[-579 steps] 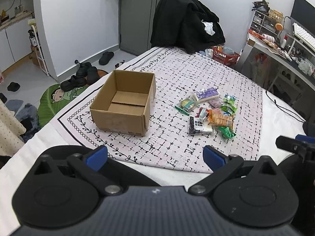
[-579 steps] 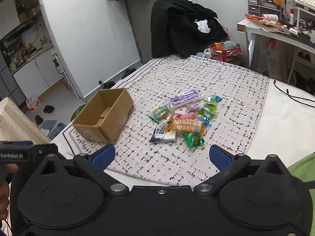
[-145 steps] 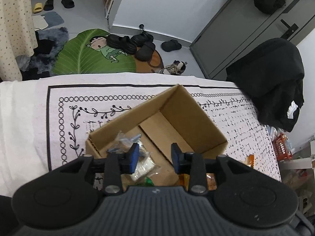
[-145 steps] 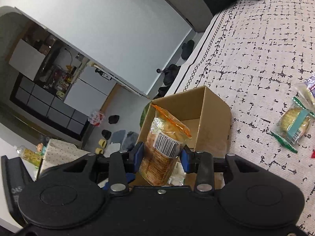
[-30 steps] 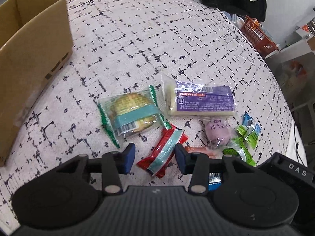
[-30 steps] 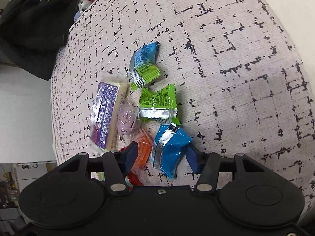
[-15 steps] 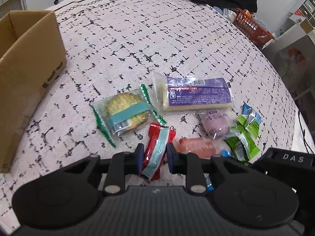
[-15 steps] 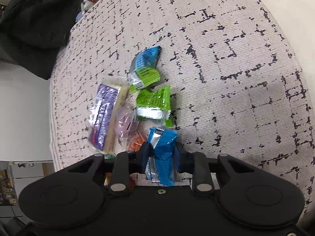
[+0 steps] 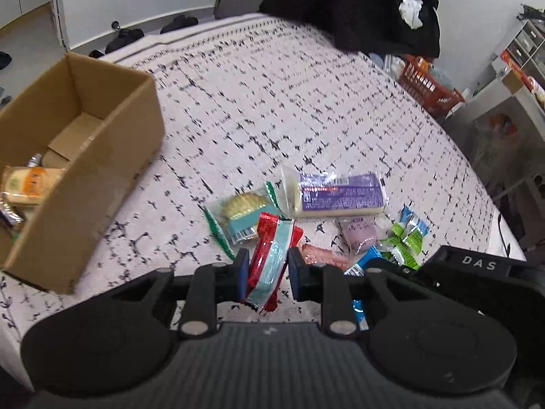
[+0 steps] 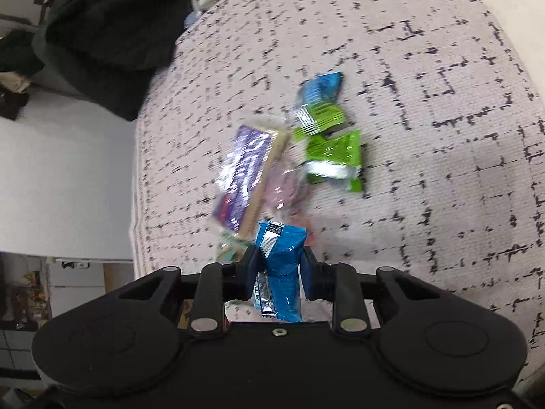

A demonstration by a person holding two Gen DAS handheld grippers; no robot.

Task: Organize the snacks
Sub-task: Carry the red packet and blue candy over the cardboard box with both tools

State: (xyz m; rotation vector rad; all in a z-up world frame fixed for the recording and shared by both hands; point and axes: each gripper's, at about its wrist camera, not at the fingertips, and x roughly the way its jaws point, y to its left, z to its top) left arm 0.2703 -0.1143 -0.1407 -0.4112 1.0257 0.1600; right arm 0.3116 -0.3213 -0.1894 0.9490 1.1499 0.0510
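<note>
My left gripper (image 9: 267, 274) is shut on a red and teal snack packet (image 9: 270, 259) and holds it above the patterned cloth (image 9: 272, 102). My right gripper (image 10: 280, 272) is shut on a blue snack packet (image 10: 281, 269), also lifted off the cloth. The open cardboard box (image 9: 102, 177) stands at the left and holds several snacks, among them an orange cracker pack (image 9: 30, 184). On the cloth lie a purple bar (image 9: 337, 194), a round cake in a green-edged wrapper (image 9: 238, 214), a pink sweet (image 9: 361, 235) and green packets (image 10: 332, 160).
A black coat (image 9: 354, 3) hangs over a chair at the table's far edge. An orange basket (image 9: 425, 85) and shelves stand at the right. The right gripper's body (image 9: 477, 272) sits close beside my left gripper. Shoes lie on the floor at the far left.
Both grippers have risen with their packets pinched. The left view now shows the box and the room beyond; the right view has pulled back from the snack pile and is blurred.
</note>
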